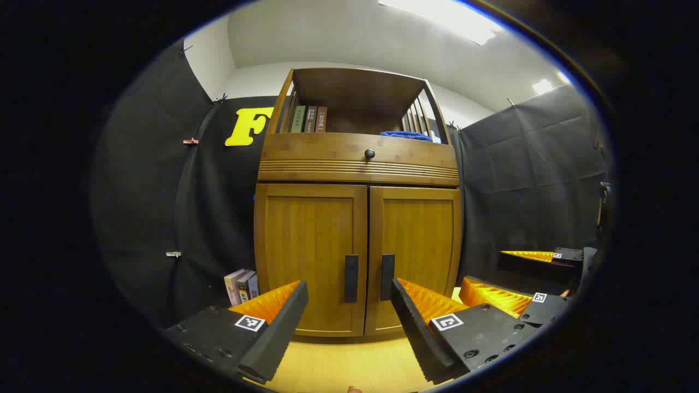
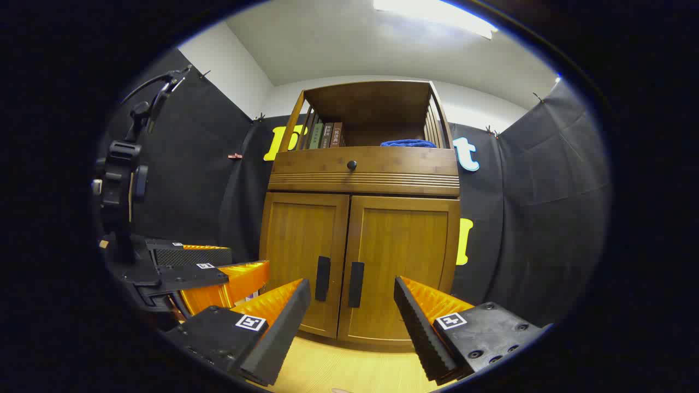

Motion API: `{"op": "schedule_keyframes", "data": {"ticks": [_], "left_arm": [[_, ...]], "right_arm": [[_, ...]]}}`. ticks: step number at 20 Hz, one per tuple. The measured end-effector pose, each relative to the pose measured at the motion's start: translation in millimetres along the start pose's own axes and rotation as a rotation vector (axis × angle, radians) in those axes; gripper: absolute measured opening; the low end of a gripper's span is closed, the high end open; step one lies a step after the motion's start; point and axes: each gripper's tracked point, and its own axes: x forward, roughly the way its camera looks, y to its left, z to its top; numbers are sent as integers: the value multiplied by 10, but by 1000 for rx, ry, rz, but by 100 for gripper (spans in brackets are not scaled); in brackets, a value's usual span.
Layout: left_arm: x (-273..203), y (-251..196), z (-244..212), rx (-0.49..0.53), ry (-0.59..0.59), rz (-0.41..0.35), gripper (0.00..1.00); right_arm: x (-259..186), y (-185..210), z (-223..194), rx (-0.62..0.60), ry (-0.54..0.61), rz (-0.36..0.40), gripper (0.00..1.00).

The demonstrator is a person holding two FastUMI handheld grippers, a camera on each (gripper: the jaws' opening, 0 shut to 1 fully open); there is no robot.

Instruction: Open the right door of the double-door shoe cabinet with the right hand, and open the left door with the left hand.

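The wooden shoe cabinet [image 1: 357,218] stands straight ahead with both doors closed. In the left gripper view the left door [image 1: 308,245] carries a black handle [image 1: 351,278] and the right door [image 1: 420,245] a black handle [image 1: 387,277], both beside the centre seam. My left gripper [image 1: 349,305] is open, short of the handles. The right gripper [image 1: 519,284] appears low at the right there. In the right gripper view my right gripper [image 2: 352,305] is open before the same cabinet [image 2: 363,234], its right-door handle [image 2: 356,284] between the fingers; the left gripper [image 2: 207,273] sits at the lower left.
A drawer with a round black knob [image 1: 369,154] runs above the doors. The open top shelf holds books [image 1: 308,119] and a blue cloth [image 1: 407,135]. More books [image 1: 242,285] lean on the floor left of the cabinet. Yellow wood flooring [image 1: 349,365] lies below.
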Motion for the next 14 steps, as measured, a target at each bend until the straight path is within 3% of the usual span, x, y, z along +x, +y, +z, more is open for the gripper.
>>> {"op": "schedule_keyframes", "data": {"ticks": [2, 9, 14], "left_arm": [[29, 41, -44, -18, 25, 13, 96], [89, 171, -52, -24, 37, 67, 95], [56, 48, -42, -3, 24, 28, 94]], "right_arm": [[0, -9, 22, -4, -12, -7, 96], [19, 23, 35, -18, -12, 13, 96], [20, 43, 1, -22, 1, 14, 96]]}}
